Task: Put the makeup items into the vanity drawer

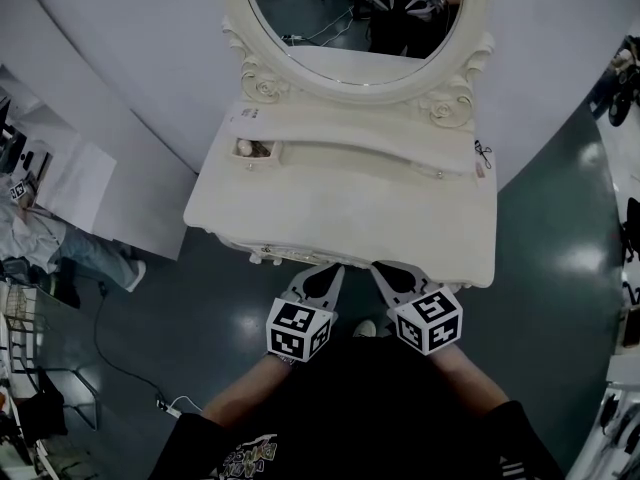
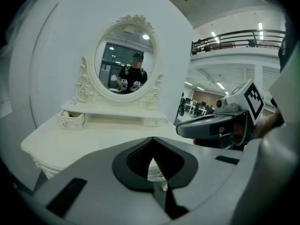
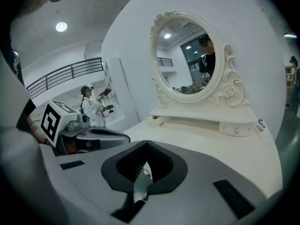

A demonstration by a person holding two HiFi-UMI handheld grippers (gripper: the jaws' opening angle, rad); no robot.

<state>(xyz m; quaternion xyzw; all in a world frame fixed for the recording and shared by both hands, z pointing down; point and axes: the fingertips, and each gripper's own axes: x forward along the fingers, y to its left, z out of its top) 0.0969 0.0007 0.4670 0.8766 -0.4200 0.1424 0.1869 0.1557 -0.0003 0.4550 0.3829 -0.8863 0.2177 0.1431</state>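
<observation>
The left tongs and the right tongs are held side by side just off the front edge of the cream vanity table, above the dark floor. In the left gripper view the left tongs are seen closed, tip against tip, with the right tongs close at their right. In the right gripper view the right tongs are likewise closed, empty, with the left tongs beside them.

Along the table's back edge a low shelf is carried. At its back left corner a little drawer is pulled open, and small items are seen lying inside; what they are cannot be made out. At the back right corner a matching drawer is shut.

Above the shelf an oval mirror in a carved frame is mounted, and both tongs are reflected in it.
</observation>
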